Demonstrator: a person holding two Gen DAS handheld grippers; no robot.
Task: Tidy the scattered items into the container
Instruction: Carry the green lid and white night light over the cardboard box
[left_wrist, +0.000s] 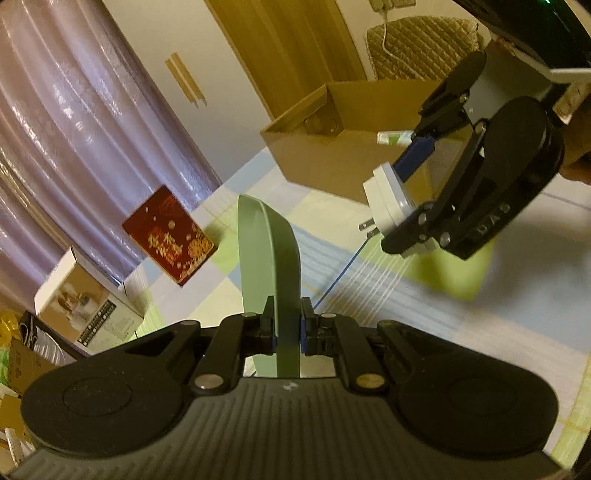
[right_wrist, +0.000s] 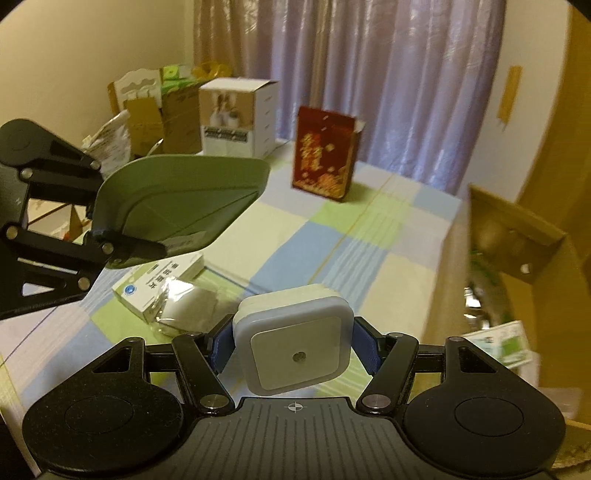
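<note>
Jaws of the left gripper (left_wrist: 287, 328) stand narrow, clamped on a pale green plastic tray (left_wrist: 267, 254) held on edge; its thin wall sits between the two pads and the body rises forward and up from them. From the right wrist view the same tray (right_wrist: 177, 199) shows a smooth shallow dish shape with rounded corners, a raised rim and a small label near the clamped end.

Jaws of the right gripper (right_wrist: 293, 345) stand moderately apart, closed on a white square plug-in night light (right_wrist: 295, 350). Its face is a rounded square with an inset panel and a small round sensor at the centre. One blue pad bears on each side of the body. In the left wrist view the night light (left_wrist: 386, 206) shows two metal prongs projecting away from the fingers.

Beyond and to the right of the right jaws stands an open cardboard box (right_wrist: 517, 236); its contents are blurred. Ahead and left of those jaws, on the checked cloth (right_wrist: 369, 236), lie a white medicine carton (right_wrist: 147, 291) and a crinkled clear packet (right_wrist: 184, 306), touching each other. Farther ahead a red printed box (right_wrist: 323, 155) stands upright.
</note>
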